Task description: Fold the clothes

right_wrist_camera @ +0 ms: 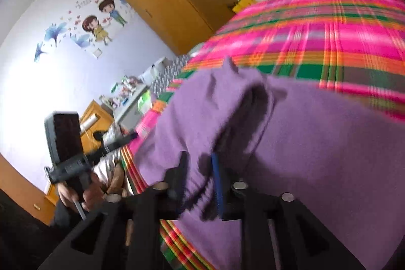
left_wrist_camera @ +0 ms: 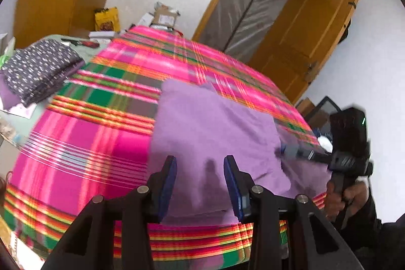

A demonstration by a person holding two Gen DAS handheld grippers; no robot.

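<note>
purple garment (left_wrist_camera: 215,123) lies on the pink plaid blanket (left_wrist_camera: 101,138) that covers the bed, toward its near edge, at about 5 o'clock from the blanket's middle in the left wrist view. left gripper (left_wrist_camera: 200,181) hovers over the garment's near hem with its jaws spread apart and nothing between them; their shadows fall on the cloth. right gripper (right_wrist_camera: 200,163) pinches a raised fold of the garment between its blue pads (right_wrist_camera: 217,184), and the cloth bunches up into a ridge running toward 12 o'clock. in the left wrist view the right gripper sits at 3 o'clock, at the garment's right edge, gripped by a hand (left_wrist_camera: 339,196). a folded dark patterned cloth (left_wrist_camera: 38,70) rests at 10 o'clock, off the blanket. a wooden door (left_wrist_camera: 311,34) stands open at 2 o'clock. both views are motion-blurred.
</note>
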